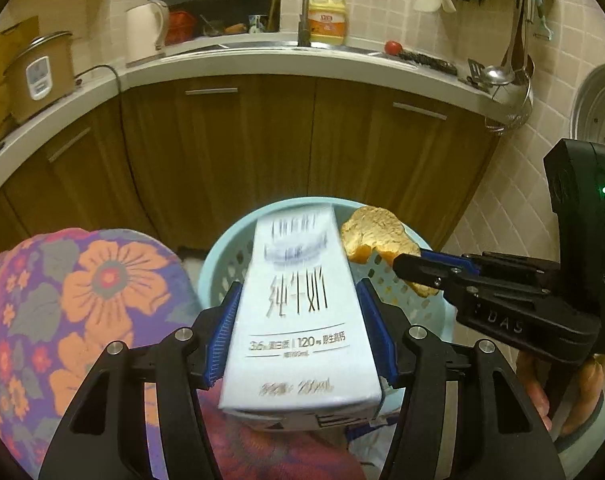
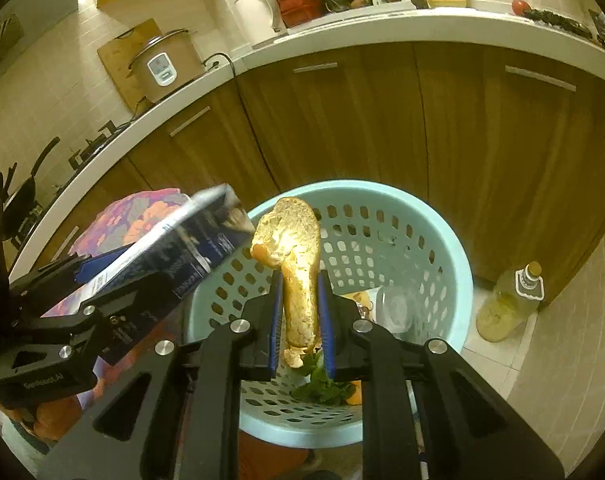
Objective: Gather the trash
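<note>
- Left wrist view: my left gripper (image 1: pixel 298 312) is clamped on a milk carton (image 1: pixel 300 320), blue pads pressing its two long sides. The carton's long axis runs straight away from the camera, its far end reaching out over the near rim of the light-blue perforated basket (image 1: pixel 222 256).
- Just right of the carton's far end, my right gripper (image 1: pixel 412 268) comes in from the right, pinching a piece of orange peel (image 1: pixel 376 236) above the basket. The peel stands up from the fingertips, close to the carton's top corner; I cannot tell whether they touch.
- A flowered cushion (image 1: pixel 82 300) sits to the left of the basket. Brown cabinet doors (image 1: pixel 262 152) stand behind it, under a white counter (image 1: pixel 222 60) with a rice cooker (image 1: pixel 38 76), kettle (image 1: pixel 146 28), faucet (image 1: pixel 298 0) and yellow detergent bottle (image 1: pixel 326 20).
- Right wrist view: the right gripper (image 2: pixel 301 312) is nearly together, squeezing the peel (image 2: pixel 298 264) along its narrow lower part. The peel's long axis points away from me, broad end foremost, over the basket (image 2: pixel 442 240).
- Inside the basket lie green leaves (image 2: pixel 322 384) and a clear plastic cup (image 2: pixel 394 308).
- The left gripper (image 2: pixel 114 284) enters from the left holding the carton (image 2: pixel 190 248), which slants up toward the peel's broad end, crowding that side of the basket's mouth.
- An oil bottle (image 2: pixel 510 304) stands on the floor to the basket's right.
</note>
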